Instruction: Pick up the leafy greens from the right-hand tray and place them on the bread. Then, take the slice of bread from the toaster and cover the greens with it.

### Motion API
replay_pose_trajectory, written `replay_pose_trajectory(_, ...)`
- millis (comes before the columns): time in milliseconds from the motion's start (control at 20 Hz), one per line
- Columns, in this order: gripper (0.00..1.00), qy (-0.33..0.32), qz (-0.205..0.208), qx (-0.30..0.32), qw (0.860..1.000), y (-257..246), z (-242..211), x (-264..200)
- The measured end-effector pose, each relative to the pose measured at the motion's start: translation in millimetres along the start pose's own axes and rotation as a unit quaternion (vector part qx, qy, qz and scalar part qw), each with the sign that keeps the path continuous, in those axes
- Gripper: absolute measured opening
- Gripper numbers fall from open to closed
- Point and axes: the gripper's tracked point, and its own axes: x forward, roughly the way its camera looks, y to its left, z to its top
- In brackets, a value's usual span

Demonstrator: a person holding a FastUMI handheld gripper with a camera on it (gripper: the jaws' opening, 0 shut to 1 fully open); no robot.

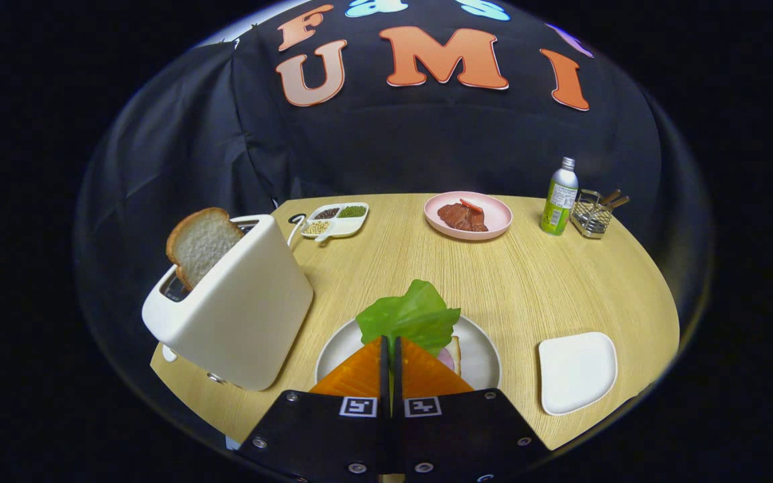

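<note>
Table carries white toaster, bread slice poking from its slot. Round plate ahead of fingers. Gripper pinched on leafy greens, held over plate's bread.

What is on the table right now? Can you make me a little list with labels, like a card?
gripper: gripper with orange fingers shut on the leafy greens
greens: held over the round white plate
bread on plate: edge of a slice peeks out under the greens
toaster: white toaster with a bread slice sticking up
right tray: white square tray, bare
far side: pink plate, green bottle
</note>
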Motion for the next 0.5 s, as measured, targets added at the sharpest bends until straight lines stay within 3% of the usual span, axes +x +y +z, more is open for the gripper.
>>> replay_pose_trajectory(500,0.03,0.052,-0.03,0.018,0.998,-25,-36,24)
